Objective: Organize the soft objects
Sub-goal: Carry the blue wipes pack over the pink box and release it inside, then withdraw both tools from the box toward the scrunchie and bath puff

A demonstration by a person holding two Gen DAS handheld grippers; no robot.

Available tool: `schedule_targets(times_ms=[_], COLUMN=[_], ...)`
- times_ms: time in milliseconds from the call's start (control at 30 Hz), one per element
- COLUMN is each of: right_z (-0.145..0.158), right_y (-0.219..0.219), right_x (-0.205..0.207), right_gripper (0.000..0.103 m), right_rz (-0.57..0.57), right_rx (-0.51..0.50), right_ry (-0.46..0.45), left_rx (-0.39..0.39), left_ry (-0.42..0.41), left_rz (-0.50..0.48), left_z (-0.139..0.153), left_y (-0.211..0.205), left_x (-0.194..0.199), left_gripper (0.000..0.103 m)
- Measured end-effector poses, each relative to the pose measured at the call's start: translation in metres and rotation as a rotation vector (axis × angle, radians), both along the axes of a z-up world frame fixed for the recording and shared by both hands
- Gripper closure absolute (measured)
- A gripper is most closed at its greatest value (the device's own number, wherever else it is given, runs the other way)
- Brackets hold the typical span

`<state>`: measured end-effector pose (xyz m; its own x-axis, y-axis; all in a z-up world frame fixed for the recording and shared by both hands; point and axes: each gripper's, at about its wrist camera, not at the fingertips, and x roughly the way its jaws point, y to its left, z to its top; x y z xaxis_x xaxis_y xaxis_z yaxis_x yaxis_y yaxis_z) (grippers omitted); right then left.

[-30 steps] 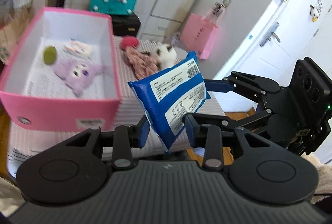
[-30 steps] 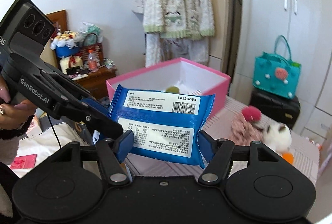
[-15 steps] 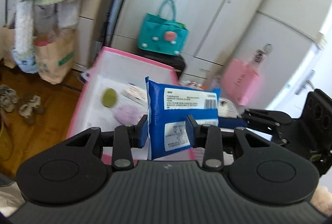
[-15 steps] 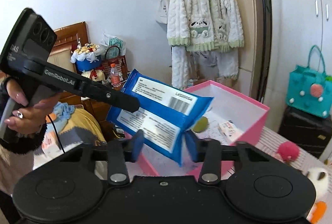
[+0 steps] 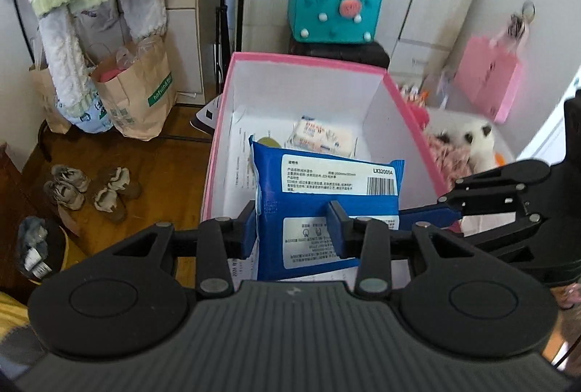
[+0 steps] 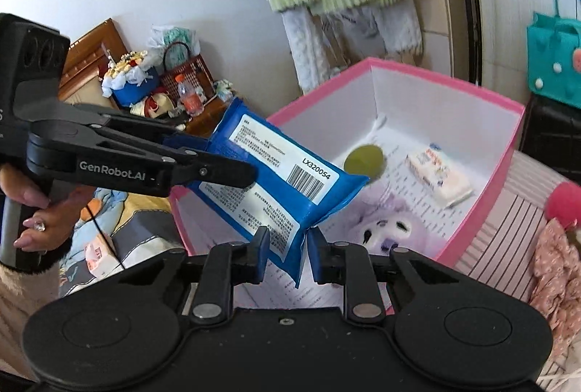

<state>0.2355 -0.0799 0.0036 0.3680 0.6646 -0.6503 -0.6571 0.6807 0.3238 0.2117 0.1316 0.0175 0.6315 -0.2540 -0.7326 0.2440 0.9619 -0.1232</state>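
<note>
A blue wet-wipe pack [image 5: 326, 203] [image 6: 283, 188] hangs in the air above the pink box [image 5: 410, 112] [image 6: 483, 196]. My left gripper [image 5: 292, 228] is shut on one end of the pack. My right gripper [image 6: 287, 256] is shut on the opposite corner; it shows in the left wrist view [image 5: 432, 216]. The box holds a green ball [image 6: 364, 159], a small white tissue pack [image 6: 437, 174] and a purple plush toy [image 6: 381, 225]. A white plush cat [image 5: 475, 145] and a pink floral cloth [image 5: 450, 159] lie on the striped bed beside the box.
A teal handbag [image 5: 332, 11] sits on a black case behind the box. A pink bag [image 5: 488, 80] hangs at the right. Paper bags [image 5: 138, 94] and slippers [image 5: 90, 188] are on the wooden floor at the left. A cluttered dresser [image 6: 152, 90] stands at the left.
Both grippers have carried the blue pack over the pink box. The left view now looks down into the box; the pack has tilted and sits lower over the box's open top.
</note>
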Motion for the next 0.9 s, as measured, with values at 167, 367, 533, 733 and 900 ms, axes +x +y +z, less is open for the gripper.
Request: schedule_targets(times_ms=[167, 367, 533, 733, 900], right_z=[-0.005, -0.008, -0.008, -0.002, 0.017], right_y=[0.001, -0.003, -0.004, -0.003, -0.014], right_x=[0.003, 0.001, 0.005, 0.002, -0.012], right_gripper=[0.076, 0.076, 0.076, 0.074, 0.074], right_rz=[0.003, 0.001, 0.013, -0.007, -0.018], right_rx=[-0.034, -0.067, -0.049, -0.085, -0.091], right_ry=[0.077, 0.111, 0.143, 0.093, 0.043], left_rx=[0.059, 0.093, 0.262, 0.233, 0.253], left_ry=[0.059, 0.089, 0.022, 0.019, -0.022], left_rz=[-0.063, -0.087, -0.106, -0.096, -0.096], left_z=[-0.007, -0.016, -0.024, -0.010, 0.016], left_y=[-0.011, -0.015, -0.036, -0.031, -0.033], left_x=[0.000, 0.002, -0.002, -0.008, -0.023], left_gripper=[0.063, 0.060, 0.059, 0.059, 0.056])
